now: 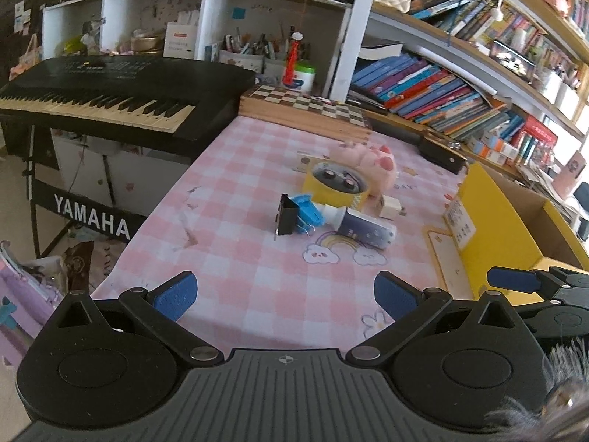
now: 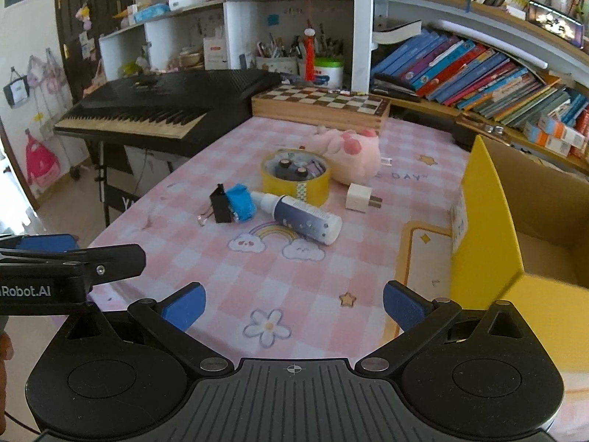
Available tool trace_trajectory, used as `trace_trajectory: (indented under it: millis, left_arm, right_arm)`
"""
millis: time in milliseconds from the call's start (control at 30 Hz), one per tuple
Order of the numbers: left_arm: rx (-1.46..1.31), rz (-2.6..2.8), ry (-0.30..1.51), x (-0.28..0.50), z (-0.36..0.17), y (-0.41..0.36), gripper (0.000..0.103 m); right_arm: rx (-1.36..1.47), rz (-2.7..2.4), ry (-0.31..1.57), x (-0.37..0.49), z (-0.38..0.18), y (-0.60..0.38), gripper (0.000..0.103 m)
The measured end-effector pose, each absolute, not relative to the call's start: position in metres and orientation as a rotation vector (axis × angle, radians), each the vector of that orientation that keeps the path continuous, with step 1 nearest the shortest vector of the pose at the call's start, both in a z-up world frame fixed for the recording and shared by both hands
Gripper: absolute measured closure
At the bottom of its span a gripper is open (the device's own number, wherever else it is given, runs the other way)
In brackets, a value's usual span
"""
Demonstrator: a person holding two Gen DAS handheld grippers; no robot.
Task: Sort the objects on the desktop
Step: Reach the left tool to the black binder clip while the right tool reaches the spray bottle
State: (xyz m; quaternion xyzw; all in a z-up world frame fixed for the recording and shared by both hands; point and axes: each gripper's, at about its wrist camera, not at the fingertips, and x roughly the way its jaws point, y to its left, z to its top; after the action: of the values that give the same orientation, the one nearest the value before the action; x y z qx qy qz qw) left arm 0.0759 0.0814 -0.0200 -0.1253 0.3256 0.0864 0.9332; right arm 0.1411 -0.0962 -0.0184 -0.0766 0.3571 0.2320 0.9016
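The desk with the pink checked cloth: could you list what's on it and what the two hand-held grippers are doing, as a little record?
surface: pink checked cloth
tape roll: yellow, small items inside
plush toy: pink, behind the roll
bottle: lying on its side
binder clip: black, beside a blue clip
charger plug: white
box: yellow, open, right edge
left hand-held gripper: open, empty
right hand-held gripper: open, empty
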Motion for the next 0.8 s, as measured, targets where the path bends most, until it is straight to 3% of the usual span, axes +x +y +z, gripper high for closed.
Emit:
trace_trajectory:
  millis: [433,533,633,800]
  left_arm:
    - [-0.249,0.232,0.699,0.122,-0.018,0.085,0.0]
    - [-0.252,0.245,0.71,0.129,-0.019,0.087,0.0]
    - [-0.263,0.25,0.72,0.137,-0.021,0.091,0.0]
    - [-0.273,0.242,0.735,0.153,-0.026,0.097,0.0]
  right_arm:
    - [-0.168,0.528,0.789,0.202,-0.029,-0.088,0.001]
    - [-0.184,0.551,0.795,0.213,-0.031,-0.082,0.005]
    - [-0.193,0.579,0.811,0.224,-0.035,-0.075,0.02]
    - [-0.198,0.609,0.845,0.246,-0.043,-0.068,0.023]
